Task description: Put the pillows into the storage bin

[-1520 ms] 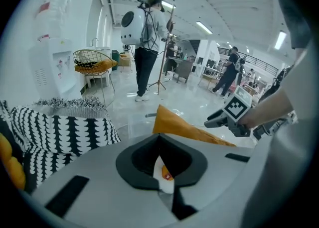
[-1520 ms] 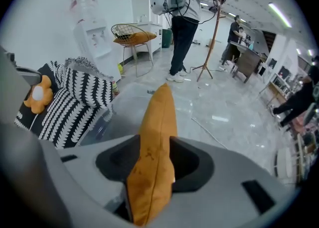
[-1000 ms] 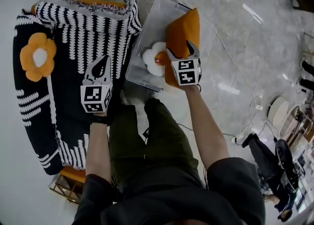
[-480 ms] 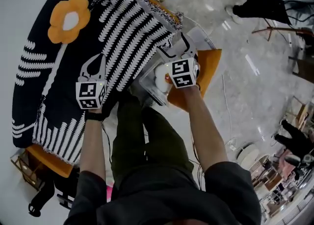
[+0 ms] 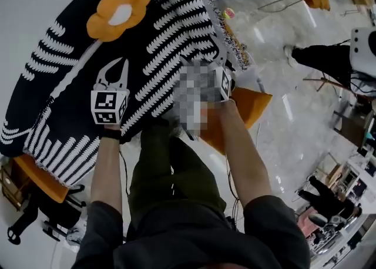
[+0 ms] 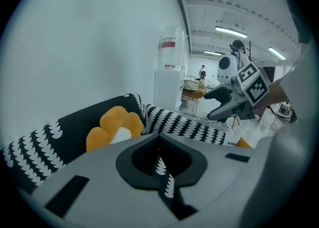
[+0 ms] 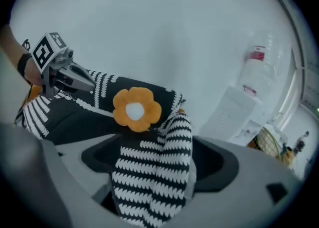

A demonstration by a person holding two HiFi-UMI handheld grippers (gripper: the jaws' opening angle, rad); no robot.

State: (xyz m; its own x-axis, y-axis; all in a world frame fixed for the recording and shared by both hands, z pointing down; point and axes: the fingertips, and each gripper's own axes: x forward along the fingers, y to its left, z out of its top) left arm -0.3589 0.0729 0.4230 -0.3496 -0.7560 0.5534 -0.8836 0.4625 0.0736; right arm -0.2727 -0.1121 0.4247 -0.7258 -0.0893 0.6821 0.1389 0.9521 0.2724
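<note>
An orange flower pillow (image 5: 119,12) lies on the back of the sofa, which is draped in a black-and-white throw (image 5: 170,33). The flower pillow also shows ahead in the left gripper view (image 6: 115,127) and the right gripper view (image 7: 136,109). My left gripper (image 5: 115,63) hovers over the throw, jaws a narrow gap apart and empty. My right gripper (image 6: 212,103) is over the sofa's edge. Its jaws have opened wider within the last second and hold nothing. A plain orange pillow (image 5: 249,108) rests in the clear storage bin (image 5: 249,77) behind my right hand.
A person's legs (image 5: 320,56) stand on the marble floor at the right. A white water dispenser (image 6: 169,80) stands beyond the sofa's end. A wire side table (image 5: 14,182) sits at the lower left, and clutter fills the lower right corner.
Both grippers have swung left from the bin to the sofa. The right gripper has let go of the plain orange pillow, which stays in the bin. The flower pillow is now ahead.
</note>
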